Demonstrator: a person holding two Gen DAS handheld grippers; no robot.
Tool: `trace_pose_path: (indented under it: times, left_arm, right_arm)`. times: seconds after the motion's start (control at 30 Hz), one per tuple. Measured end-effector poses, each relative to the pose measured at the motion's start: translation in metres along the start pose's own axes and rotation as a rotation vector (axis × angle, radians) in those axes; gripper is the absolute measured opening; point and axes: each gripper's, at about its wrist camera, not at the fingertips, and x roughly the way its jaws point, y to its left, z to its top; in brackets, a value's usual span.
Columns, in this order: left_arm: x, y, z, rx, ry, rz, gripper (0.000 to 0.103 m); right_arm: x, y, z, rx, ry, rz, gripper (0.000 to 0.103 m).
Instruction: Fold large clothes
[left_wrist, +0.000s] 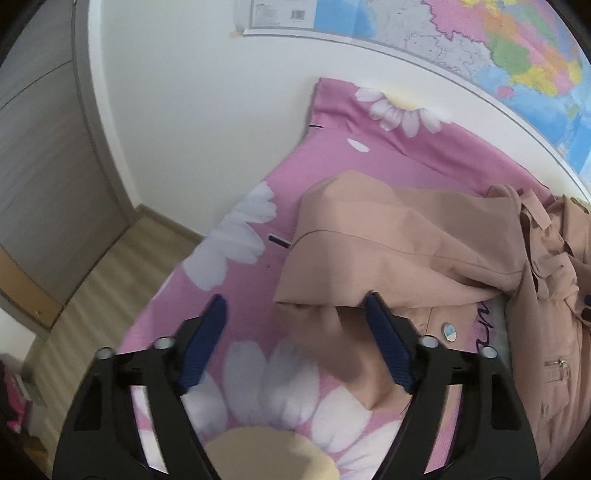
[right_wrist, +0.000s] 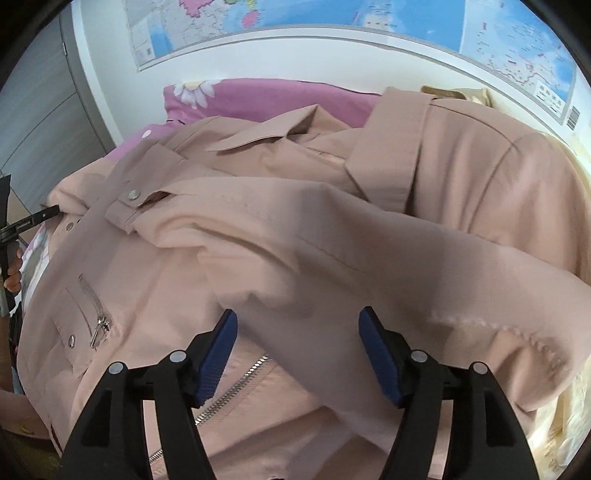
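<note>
A large dusty-pink jacket with zips and snap buttons lies on a pink flowered bedsheet. In the left wrist view its sleeve is folded across the body, with the cuff end near my left gripper. The left gripper is open, its right finger touching the sleeve edge, nothing between the pads. My right gripper is open just above a sleeve that lies across the jacket front. The jacket collar points toward the wall.
The bed stands against a white wall with a map on it. The bed's left edge drops to a wooden floor beside a grey door. A cream cloth lies at the jacket's right.
</note>
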Motion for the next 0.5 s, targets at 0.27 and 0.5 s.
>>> trace_pose_path:
  times: [0.27, 0.5]
  left_arm:
    - [-0.037, -0.005, 0.062, 0.025, -0.221, 0.181, 0.004]
    - [-0.087, -0.074, 0.091, 0.246, -0.452, 0.247, 0.004]
  right_arm:
    - [-0.008, 0.002, -0.001, 0.028, -0.021, 0.009, 0.067]
    - [-0.007, 0.004, -0.002, 0.035, -0.022, 0.036, 0.067]
